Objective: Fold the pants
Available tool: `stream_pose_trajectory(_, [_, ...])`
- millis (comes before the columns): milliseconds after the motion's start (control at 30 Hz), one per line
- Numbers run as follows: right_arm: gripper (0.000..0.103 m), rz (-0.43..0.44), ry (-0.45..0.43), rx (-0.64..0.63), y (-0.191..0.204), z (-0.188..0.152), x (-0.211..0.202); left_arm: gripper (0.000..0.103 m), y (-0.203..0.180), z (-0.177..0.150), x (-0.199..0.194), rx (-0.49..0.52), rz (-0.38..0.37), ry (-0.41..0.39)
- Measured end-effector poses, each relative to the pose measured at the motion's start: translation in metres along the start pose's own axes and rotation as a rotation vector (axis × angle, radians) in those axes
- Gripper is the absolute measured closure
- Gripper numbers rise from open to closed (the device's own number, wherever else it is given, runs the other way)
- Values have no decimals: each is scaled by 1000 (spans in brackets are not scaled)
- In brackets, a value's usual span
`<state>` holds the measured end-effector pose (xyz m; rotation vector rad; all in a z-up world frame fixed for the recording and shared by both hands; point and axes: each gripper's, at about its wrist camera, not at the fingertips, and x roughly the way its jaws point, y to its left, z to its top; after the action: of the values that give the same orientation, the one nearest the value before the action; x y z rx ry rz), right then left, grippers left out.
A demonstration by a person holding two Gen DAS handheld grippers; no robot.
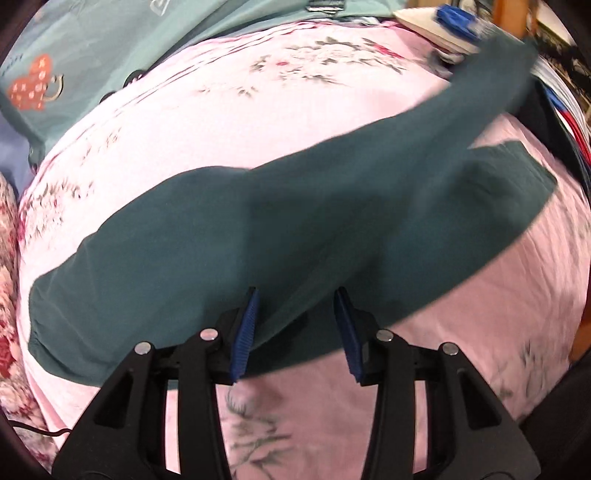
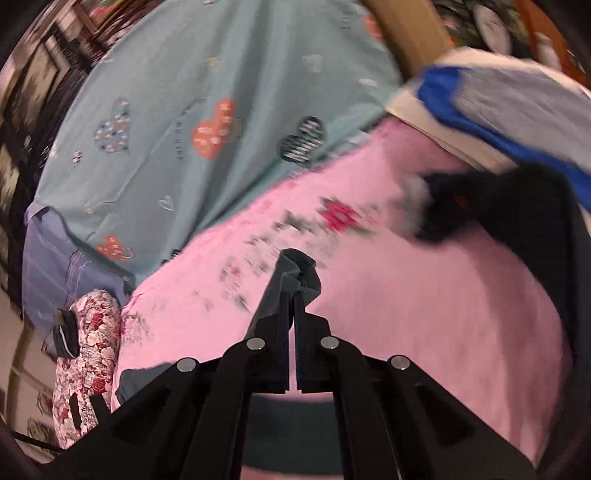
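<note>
Your dark green pants [image 1: 207, 236] lie spread across the pink floral bedsheet [image 1: 229, 122], one leg flat on the bed and the other rising toward the upper right, where it hangs lifted and blurred. Your left gripper [image 1: 295, 328] hovers at the near edge of the fabric with its jaws spread wide and nothing between them. Your right gripper [image 2: 293, 325] has its jaws pressed together, pinching a bunched fold of the same green cloth, which pokes out past the tips; that looks like the end of the lifted leg.

Expect the pants to be light, limp and a little stretchy, more like knit or fleece than denim. They will sag between any two holds and will not keep a crease unaided. One pinch carries a leg easily, but the free length will trail and drag on the sheet, so lift high enough to clear it.

For the left jaws, take the near edge right in front of them, biting both layers at the hem or seam rather than a single skin of cloth. The gathered waistband at the far left is thicker and should grip more surely. Keep clear of the stacked laundry [image 1: 454, 29] at the far right.
</note>
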<state>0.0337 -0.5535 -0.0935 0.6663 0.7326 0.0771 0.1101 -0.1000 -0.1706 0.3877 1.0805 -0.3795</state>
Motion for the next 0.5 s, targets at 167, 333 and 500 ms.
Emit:
stream_pose_trajectory(167, [101,-143,151,148,-69,-93,13,58,-11,-11,2,48,-13,42])
stream_pose_trajectory(333, [77,-154,178,203,-71,-113,2,54,-24,-9,4,96,-13,58])
stream_pose_trajectory(500, [68,-175,94,92,-47,-68,-8,47,-35,-6,-4,115,3,35])
